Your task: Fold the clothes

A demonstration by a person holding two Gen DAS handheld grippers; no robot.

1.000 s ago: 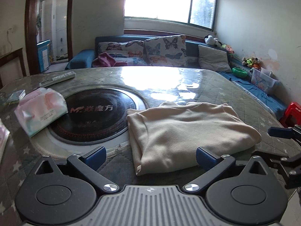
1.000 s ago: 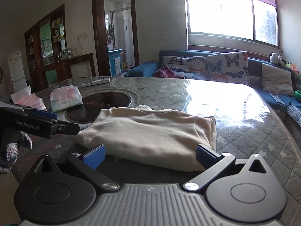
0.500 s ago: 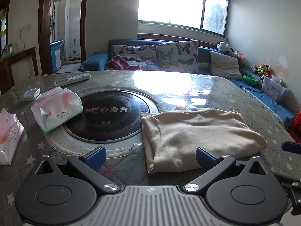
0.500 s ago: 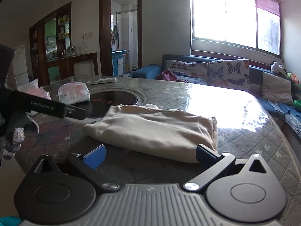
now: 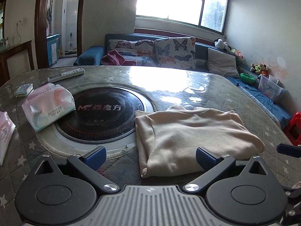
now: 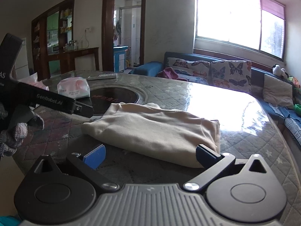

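A cream garment (image 5: 191, 137) lies folded into a rectangle on the quilted table, right of the black round hob; it also shows in the right wrist view (image 6: 156, 130). My left gripper (image 5: 150, 157) is open and empty, just short of the garment's near left corner. My right gripper (image 6: 150, 155) is open and empty, at the garment's near edge. The left gripper's body (image 6: 54, 101) and a gloved hand show at the left of the right wrist view.
A black round hob (image 5: 105, 113) sits in the table (image 5: 225, 90). A tissue pack (image 5: 49, 106) leans on its left rim, another pack (image 5: 5, 131) lies at the far left. A remote (image 5: 65, 74) and a small box (image 5: 24, 89) lie further back. A sofa stands behind.
Both grippers have drawn back from the garment and risen a little, staying open. The garment lies still.
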